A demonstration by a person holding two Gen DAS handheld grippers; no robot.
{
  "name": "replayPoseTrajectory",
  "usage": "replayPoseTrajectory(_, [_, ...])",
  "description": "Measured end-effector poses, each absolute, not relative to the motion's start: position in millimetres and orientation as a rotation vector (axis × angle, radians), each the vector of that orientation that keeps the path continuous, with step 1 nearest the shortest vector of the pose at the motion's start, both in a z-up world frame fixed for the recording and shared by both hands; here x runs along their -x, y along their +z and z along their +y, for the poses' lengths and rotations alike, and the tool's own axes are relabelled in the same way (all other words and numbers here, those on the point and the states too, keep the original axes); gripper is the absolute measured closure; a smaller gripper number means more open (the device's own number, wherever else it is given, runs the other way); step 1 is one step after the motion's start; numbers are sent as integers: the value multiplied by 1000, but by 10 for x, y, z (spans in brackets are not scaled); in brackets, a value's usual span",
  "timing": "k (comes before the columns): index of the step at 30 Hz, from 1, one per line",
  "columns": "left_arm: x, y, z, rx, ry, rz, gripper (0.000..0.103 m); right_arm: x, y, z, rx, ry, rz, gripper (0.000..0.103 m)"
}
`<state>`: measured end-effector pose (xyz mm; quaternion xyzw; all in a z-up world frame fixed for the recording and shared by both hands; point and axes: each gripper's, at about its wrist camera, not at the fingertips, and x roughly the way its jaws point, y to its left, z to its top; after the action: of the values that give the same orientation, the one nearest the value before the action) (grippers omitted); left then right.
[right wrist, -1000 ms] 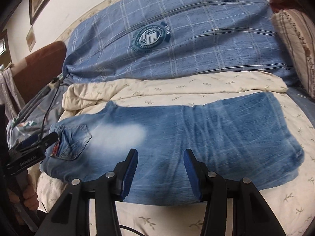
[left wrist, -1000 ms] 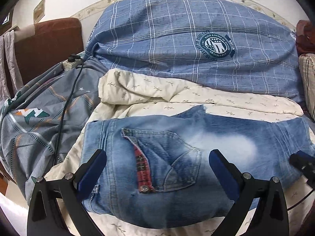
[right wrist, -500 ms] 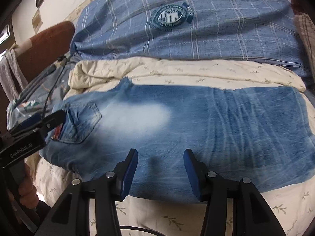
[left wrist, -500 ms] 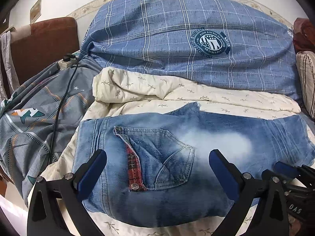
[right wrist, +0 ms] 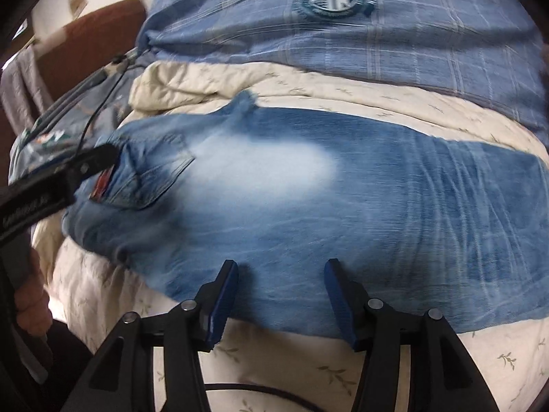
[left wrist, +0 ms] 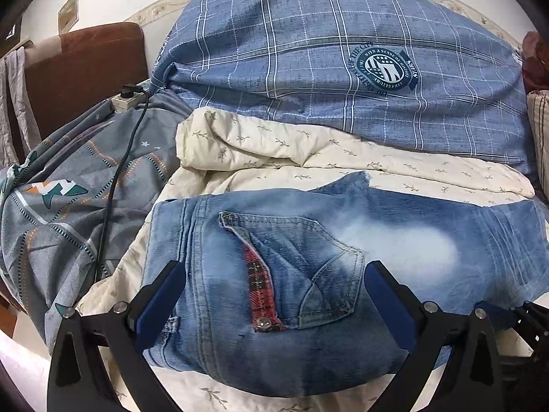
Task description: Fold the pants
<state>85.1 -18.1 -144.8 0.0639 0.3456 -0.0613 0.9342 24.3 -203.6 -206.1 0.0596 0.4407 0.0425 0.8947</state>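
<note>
Hovering open, empty: left tool (left wrist: 271,295) over jeans (left wrist: 343,274) waist, right tool (right wrist: 279,295) mid-leg; long axis left-right.

Faded blue denim pants (right wrist: 343,213) lie folded lengthwise across a cream leaf-print quilt (right wrist: 308,360) on the bed. The right tongs (right wrist: 280,304), blue-padded and parted, hover at the denim's near edge. The left tongs (right wrist: 85,166) reach over the back pocket (right wrist: 154,178); a blue plaid pillow (right wrist: 343,34) sits behind.
</note>
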Motion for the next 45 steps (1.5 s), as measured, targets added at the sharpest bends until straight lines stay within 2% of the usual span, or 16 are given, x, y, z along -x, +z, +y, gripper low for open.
replayPoseTrajectory(5, [-826,-1422,-159,-123,-140,692,0,-206,-1939,-2065,-135,85,852,47])
replayPoseTrajectory(8, [-790,-1398,-184,-130,-159,674,0,-102,-1734,-2155,-164,66,726,47])
replayPoseTrajectory(12, [-749,-1370,-233,-133,-186,654,0,-34,-1604,-2276,-163,-9,654,47])
replayPoseTrajectory(19, [-806,-1477,-323,-148,-219,721,0,13,-1580,-2921,-176,-176,655,47])
replayPoseTrajectory(30, [-769,-1622,-746,-236,-332,752,0,-435,-1730,-4358,-474,-302,693,47])
replayPoseTrajectory(40, [-852,-1790,-1009,-305,-371,818,0,-1012,-1979,-4655,-534,-334,828,48])
replayPoseTrajectory(45, [-987,-1932,-1021,-304,-353,896,0,-1149,-2023,-4686,-526,-359,834,48])
